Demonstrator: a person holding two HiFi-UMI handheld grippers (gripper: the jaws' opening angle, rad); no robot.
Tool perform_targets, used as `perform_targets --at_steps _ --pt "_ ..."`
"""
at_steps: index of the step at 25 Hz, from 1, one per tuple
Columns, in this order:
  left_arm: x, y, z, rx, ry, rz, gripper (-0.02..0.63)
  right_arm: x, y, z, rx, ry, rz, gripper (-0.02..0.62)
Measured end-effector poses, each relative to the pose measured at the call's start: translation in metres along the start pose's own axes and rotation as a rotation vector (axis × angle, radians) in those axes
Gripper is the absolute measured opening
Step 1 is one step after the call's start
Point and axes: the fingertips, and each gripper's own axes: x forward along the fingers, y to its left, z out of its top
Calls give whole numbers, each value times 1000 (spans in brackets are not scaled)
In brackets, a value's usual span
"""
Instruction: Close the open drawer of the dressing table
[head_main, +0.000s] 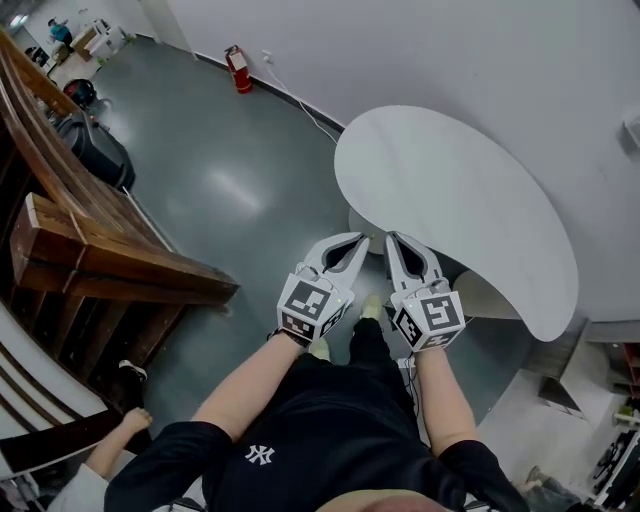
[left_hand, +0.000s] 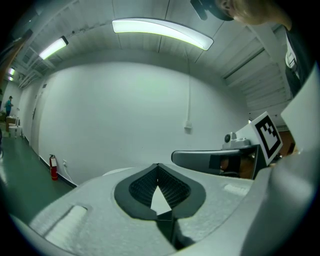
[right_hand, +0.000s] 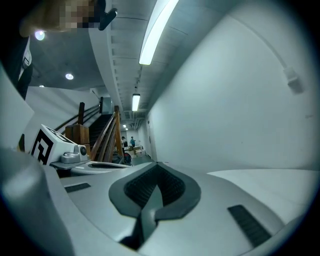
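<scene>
The white dressing table, with a rounded top (head_main: 450, 200), stands against the white wall at the right of the head view. A pale part (head_main: 492, 297) shows under its near edge; I cannot tell whether that is the drawer. Both grippers are held side by side in the air before the table's near-left edge, touching nothing. My left gripper (head_main: 361, 239) (left_hand: 158, 165) is shut, its tips meeting with nothing between them. My right gripper (head_main: 390, 238) (right_hand: 157, 164) is also shut and holds nothing. In the left gripper view the right gripper's marker cube (left_hand: 267, 135) shows at the right.
A dark wooden staircase (head_main: 90, 250) fills the left side. A red fire extinguisher (head_main: 240, 70) stands by the far wall, and a black bag (head_main: 95, 150) lies by the stairs. Another person's hand (head_main: 132, 420) shows at the bottom left. Grey floor (head_main: 240, 190) lies between the stairs and the table.
</scene>
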Motion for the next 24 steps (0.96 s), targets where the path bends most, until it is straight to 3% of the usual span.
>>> perform_targets --at_steps 10,24 --pt "-21 8 34 14 -43 14 11 -2 21 21 -7 -25 10 14" --pt "-32 11 45 35 -54 29 11 -2 32 31 -22 -33 17 14"
